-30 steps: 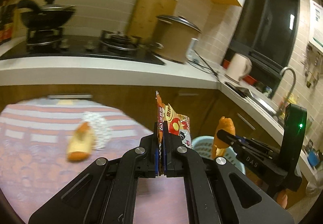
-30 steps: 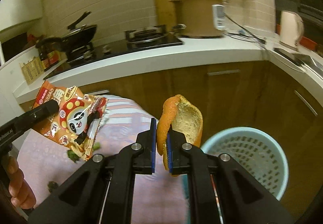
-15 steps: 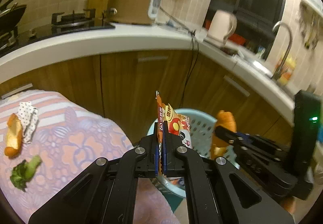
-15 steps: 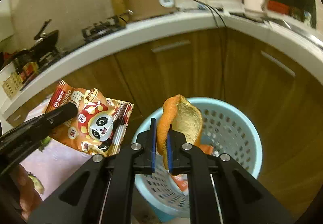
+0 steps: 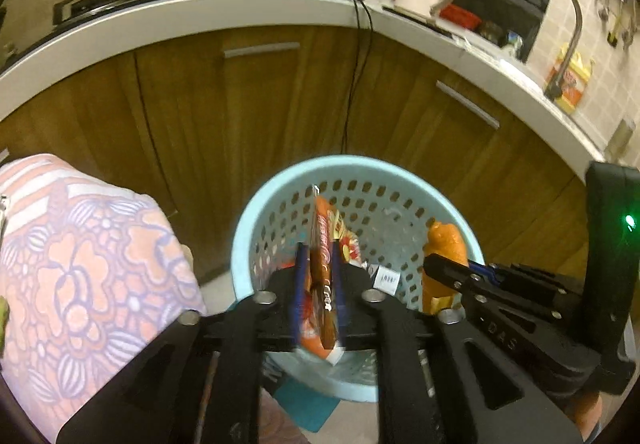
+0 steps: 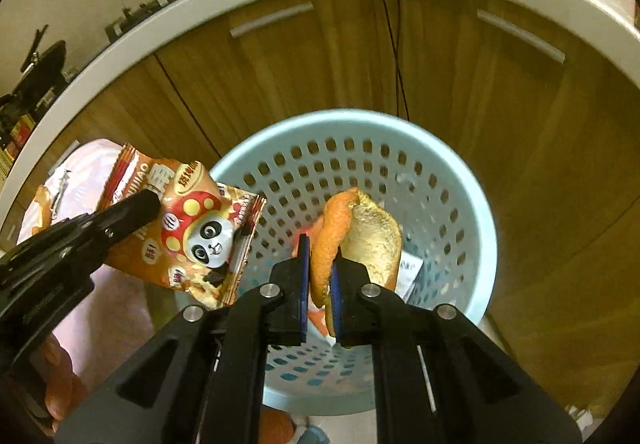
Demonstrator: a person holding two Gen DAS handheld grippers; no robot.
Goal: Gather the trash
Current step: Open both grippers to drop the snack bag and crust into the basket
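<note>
Both tools now over the blue basket (image 6: 472, 203). Left tool (image 5: 318, 280) jaws just parted, snack wrapper (image 5: 322, 264) loose between them, dropping. Right tool (image 6: 320, 280) clenched on orange peel (image 6: 352, 232); release next.

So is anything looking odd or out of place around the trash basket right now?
Nothing stands out. The snack wrapper sits between the left gripper's just-opening jaws and the right gripper clamps the orange peel, both over the blue basket, which stands upright.
</note>
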